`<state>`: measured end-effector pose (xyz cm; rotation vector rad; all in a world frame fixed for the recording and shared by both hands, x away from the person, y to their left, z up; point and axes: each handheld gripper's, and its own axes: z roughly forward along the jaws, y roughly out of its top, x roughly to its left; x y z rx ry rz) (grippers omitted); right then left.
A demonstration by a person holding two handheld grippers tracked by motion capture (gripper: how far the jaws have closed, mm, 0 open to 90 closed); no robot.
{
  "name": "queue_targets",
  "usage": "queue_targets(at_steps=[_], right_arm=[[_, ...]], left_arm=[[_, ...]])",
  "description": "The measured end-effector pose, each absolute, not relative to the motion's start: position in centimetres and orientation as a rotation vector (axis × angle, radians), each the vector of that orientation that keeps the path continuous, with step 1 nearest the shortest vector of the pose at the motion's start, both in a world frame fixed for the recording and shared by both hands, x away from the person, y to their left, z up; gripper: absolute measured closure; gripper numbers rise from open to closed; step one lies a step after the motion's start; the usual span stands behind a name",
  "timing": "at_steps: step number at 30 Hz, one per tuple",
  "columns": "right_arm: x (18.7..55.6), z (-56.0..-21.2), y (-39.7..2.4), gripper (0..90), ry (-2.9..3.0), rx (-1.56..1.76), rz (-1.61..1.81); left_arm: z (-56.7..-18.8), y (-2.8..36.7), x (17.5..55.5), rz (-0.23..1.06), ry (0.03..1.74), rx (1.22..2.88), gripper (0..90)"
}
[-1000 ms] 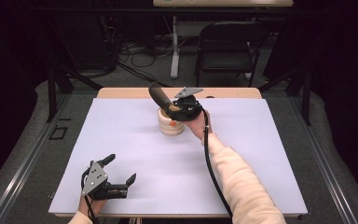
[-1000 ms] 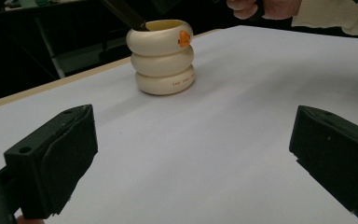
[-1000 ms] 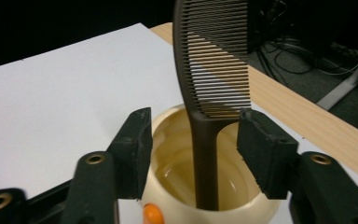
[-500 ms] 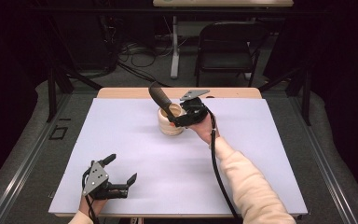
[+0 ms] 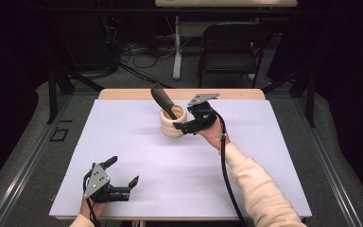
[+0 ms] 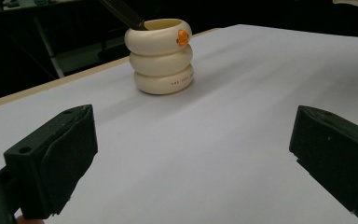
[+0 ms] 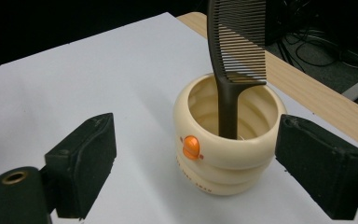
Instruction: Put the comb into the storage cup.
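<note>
Cream-coloured holder [image 7: 228, 149], three stacked rings with an orange button on its wall; we found it standing upright toward the far middle of the white table sheet [image 5: 123, 156]. Contents: one dark comb [image 7: 235, 56], handle down inside, teeth end leaning out over the rim.

Right gripper [image 5: 184, 126]: we recorded it just beside the holder, jaws wide and empty, one on either side of the holder's near wall and touching neither holder nor comb. The jaws had just been opening, with nothing between the pads.

Left gripper [image 5: 123, 182]: at the near left corner of the sheet, well apart from the holder, jaws wide, holding nothing.

Progress, as we judged it: the comb was already placed in the holder and let go; what remained was to draw the right hand clear.

Against the frame a second earlier: there the right gripper sat over the holder's mouth, at the comb; here it stood back toward the person's side and slightly higher. Holder, comb and left gripper were unchanged.
</note>
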<state>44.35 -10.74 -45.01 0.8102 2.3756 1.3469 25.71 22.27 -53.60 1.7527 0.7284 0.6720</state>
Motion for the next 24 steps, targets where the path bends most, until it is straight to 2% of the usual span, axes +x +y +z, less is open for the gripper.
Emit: queue_targets(at_steps=[17, 24], right_arm=[[42.4, -45.5, -13.7, 1.3, 2.396, 0.825, 1.345], [41.6, -45.6, -14.5, 0.0, 2.403, 0.827, 1.346]], left_arm=[[-53.6, 22.3, 25.6, 0.674, 0.730, 1.753, 0.9], [-53.6, 22.4, 25.6, 0.673, 0.732, 1.753, 0.9]])
